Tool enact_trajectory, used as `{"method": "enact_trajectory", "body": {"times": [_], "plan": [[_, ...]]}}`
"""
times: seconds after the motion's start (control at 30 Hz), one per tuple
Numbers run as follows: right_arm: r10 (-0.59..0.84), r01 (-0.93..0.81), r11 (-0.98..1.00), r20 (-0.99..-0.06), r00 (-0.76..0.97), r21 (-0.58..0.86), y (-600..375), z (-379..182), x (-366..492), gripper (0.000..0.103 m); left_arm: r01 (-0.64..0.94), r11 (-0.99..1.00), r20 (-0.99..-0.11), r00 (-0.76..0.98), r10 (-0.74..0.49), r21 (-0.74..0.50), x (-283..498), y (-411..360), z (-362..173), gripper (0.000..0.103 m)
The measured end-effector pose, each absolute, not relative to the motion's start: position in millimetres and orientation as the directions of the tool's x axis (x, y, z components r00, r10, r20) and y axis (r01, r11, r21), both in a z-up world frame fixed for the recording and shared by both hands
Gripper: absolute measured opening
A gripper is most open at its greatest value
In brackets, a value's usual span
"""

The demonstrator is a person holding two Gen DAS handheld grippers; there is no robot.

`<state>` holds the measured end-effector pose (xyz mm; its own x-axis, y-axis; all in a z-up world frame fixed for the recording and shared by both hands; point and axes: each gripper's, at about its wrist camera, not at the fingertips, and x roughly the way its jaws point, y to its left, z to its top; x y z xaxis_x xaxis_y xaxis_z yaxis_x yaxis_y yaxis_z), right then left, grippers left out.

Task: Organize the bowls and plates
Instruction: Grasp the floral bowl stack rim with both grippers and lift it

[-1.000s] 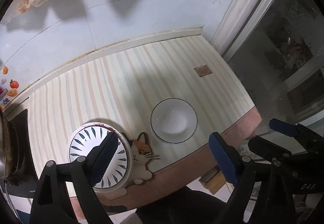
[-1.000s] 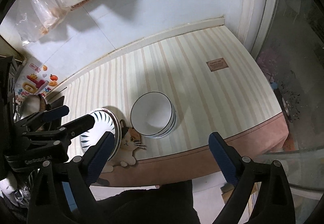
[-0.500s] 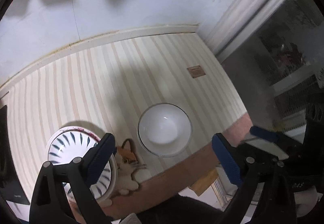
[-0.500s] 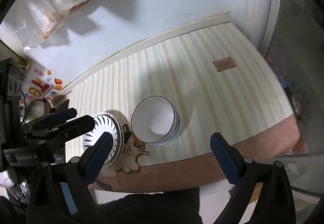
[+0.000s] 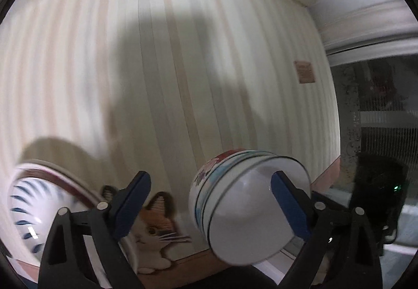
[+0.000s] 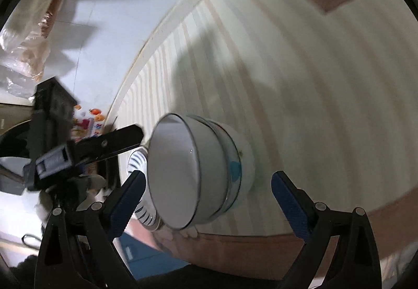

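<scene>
A stack of nested bowls (image 5: 235,200), white inside with a dark rim and painted outer bowls, stands on the striped counter near its front edge; it also shows in the right wrist view (image 6: 198,176). A stack of plates (image 5: 34,208) with blue leaf marks sits left of it, partly seen in the right wrist view (image 6: 138,161). My left gripper (image 5: 209,208) is open, its right finger over the bowls' rim. My right gripper (image 6: 207,200) is open, with the bowls between its fingers, close in front. The left gripper shows in the right wrist view (image 6: 86,150).
A cat-shaped mat (image 5: 154,231) lies between plates and bowls. The striped counter (image 5: 183,67) runs back to a white tiled wall (image 6: 109,14). A brown label (image 5: 304,72) lies at the right. Plastic bags (image 6: 28,53) hang at the left. A dark window (image 5: 378,106) is at the right.
Both grippers have dropped low and close to the counter. The bowls now fill the foreground of both views. Both grippers remain open.
</scene>
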<state>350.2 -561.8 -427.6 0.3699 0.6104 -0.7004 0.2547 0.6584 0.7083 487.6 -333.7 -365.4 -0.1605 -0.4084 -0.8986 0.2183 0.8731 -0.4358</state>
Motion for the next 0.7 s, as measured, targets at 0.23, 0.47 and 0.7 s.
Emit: {"method": "enact_trajectory", "body": {"times": [0.23,0.47,0.7], "plan": [[0.708,0.257,0.580,-0.634,0.310,0.773,-560.2,-478.4,370.0,0.096,0.216,0.857,-0.868,-0.294,-0.399,-0.467,480.5,-348.2,-405.7,0.067],[0.716,0.275,0.599,-0.657,0.236,0.752,-551.7,-497.1,381.7,0.063,0.195,0.840,-0.847,-0.294,-0.443,-0.507,474.4,-353.8,-403.1,0.062],[0.704,0.281,0.615,-0.673,0.225,0.737,-552.3,-497.8,387.6,0.055,0.163,0.856,-0.857,-0.269,-0.440,-0.490,470.8,-345.5,-397.0,0.061]]}}
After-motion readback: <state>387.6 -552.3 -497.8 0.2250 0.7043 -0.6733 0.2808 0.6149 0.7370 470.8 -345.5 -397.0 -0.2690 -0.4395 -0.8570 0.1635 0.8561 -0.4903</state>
